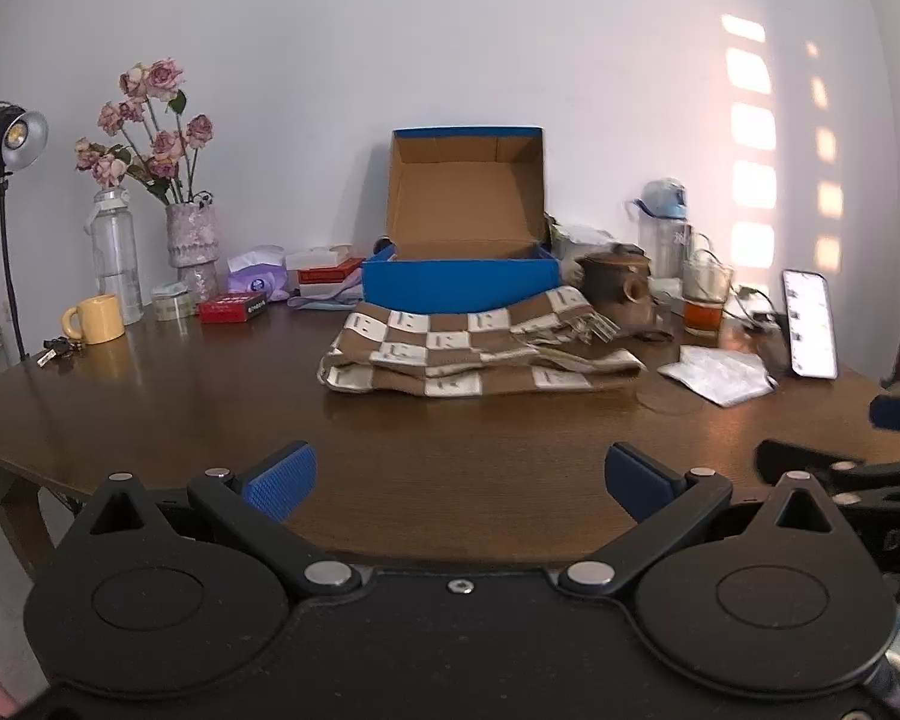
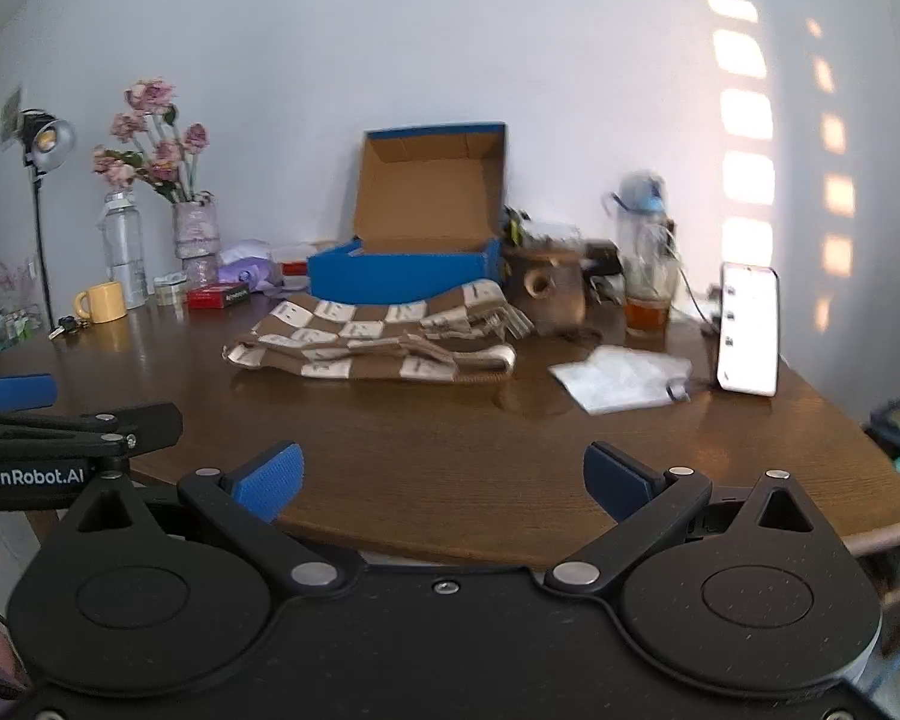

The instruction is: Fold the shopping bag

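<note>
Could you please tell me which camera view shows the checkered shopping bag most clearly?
The left wrist view: the checkered shopping bag sits near centre and looks sharp. The right wrist view shows the same bag left of centre and slightly blurred.

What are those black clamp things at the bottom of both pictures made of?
Each hand-held gripper, left and right, is a matte black body with two round discs, silver rivets and angled linkage arms. Its fingers carry blue ribbed pads. White "GenRobot.AI" lettering marks the left one's side.
</note>
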Available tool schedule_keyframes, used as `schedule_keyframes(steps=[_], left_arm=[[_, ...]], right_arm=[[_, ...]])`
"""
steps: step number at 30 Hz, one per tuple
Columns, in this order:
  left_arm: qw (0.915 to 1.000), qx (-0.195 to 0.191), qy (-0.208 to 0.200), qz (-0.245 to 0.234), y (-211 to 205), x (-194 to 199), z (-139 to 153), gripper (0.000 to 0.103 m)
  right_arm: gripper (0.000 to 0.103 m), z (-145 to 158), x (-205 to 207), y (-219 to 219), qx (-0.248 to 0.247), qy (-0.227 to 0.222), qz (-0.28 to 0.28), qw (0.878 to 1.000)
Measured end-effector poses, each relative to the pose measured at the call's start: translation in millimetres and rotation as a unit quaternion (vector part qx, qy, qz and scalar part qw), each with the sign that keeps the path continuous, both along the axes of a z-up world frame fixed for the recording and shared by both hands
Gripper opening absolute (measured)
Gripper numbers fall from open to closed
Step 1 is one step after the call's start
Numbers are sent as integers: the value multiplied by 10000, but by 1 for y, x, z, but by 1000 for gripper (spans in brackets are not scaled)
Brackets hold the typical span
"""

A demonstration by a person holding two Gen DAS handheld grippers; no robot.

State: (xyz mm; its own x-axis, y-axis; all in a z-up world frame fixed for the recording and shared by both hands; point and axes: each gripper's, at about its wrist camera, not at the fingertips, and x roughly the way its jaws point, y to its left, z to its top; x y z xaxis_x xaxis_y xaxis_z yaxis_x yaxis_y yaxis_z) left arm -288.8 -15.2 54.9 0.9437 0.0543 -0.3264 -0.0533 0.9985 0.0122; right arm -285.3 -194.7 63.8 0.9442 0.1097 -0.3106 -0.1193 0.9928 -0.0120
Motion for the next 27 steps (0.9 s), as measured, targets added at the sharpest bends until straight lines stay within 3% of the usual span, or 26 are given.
schedule_keyframes(steps=[3,9,14,16,20,24,27], left_arm=[[9997,-201,18,121,13,23,2,103],[9963,-585,-309,553,51,89,13,103],[9971,-485,564,-172,68,181,18,103],[9958,-464,762,-212,68,216,17,103],[9915,-380,1244,-34,66,275,7,103],[9875,-188,1562,-96,63,306,-9,103],[9875,36,1556,-240,60,311,-21,103]], right_arm=[[102,8,-6,-2,-87,-71,-29,9999],[101,10,66,-13,255,381,-104,9989],[101,7,128,-23,559,847,-170,9947],[101,3,162,-30,743,1102,-238,9908],[101,-4,204,-28,442,1213,-413,9908],[101,-16,231,-22,261,1577,-325,9866],[101,-23,242,-20,168,1737,-184,9845]])
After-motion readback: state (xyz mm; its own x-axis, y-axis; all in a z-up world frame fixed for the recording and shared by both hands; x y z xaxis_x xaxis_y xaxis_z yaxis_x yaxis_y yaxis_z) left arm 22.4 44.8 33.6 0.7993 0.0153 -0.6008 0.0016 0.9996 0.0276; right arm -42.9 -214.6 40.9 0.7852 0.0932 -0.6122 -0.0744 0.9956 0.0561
